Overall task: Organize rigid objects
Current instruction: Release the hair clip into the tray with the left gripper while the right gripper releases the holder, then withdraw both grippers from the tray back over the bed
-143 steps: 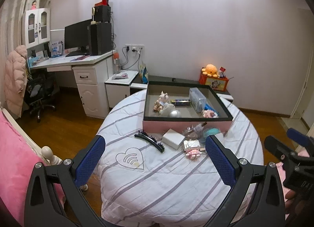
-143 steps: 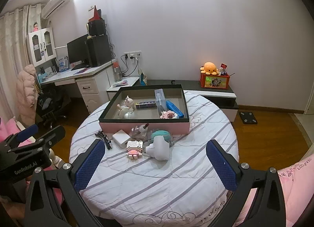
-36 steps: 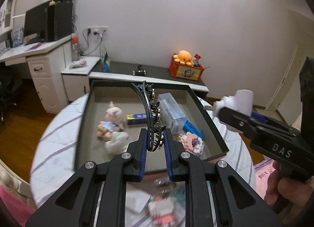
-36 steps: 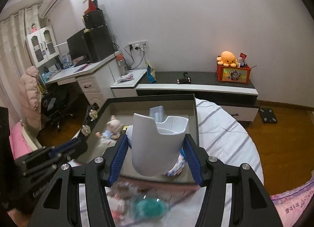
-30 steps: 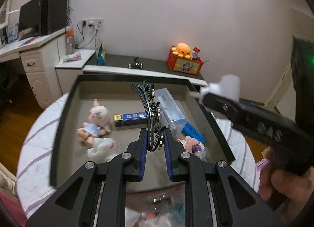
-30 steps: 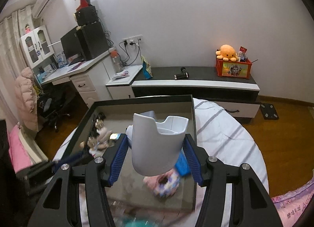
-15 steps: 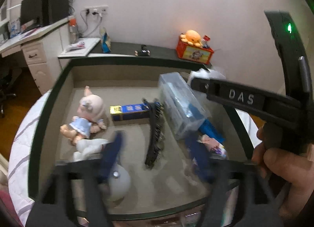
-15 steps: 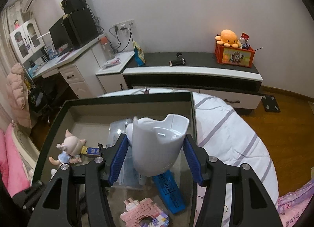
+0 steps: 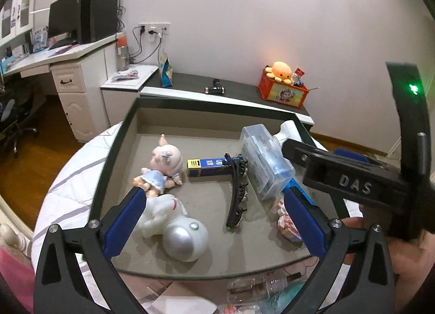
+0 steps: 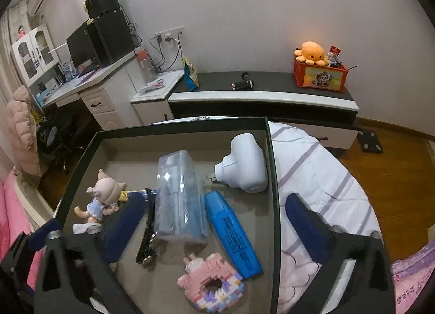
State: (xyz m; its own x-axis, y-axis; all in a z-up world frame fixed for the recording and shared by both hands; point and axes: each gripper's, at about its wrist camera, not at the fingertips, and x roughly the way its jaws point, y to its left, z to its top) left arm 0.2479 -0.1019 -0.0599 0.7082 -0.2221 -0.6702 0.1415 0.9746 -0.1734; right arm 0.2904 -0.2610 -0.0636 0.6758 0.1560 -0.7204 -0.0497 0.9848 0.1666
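Hair clip (image 9: 236, 191) lies in the tray (image 9: 195, 104), stiff, light; I would grip its spine. Both tools, left (image 9: 214, 221) and right (image 10: 214, 227), have just opened wide, empty.

Raised letters "DAS" stand on the black right tool (image 9: 353, 178), at 3 o'clock; the blue highlighter (image 10: 233, 234) bears print too blurred to read.
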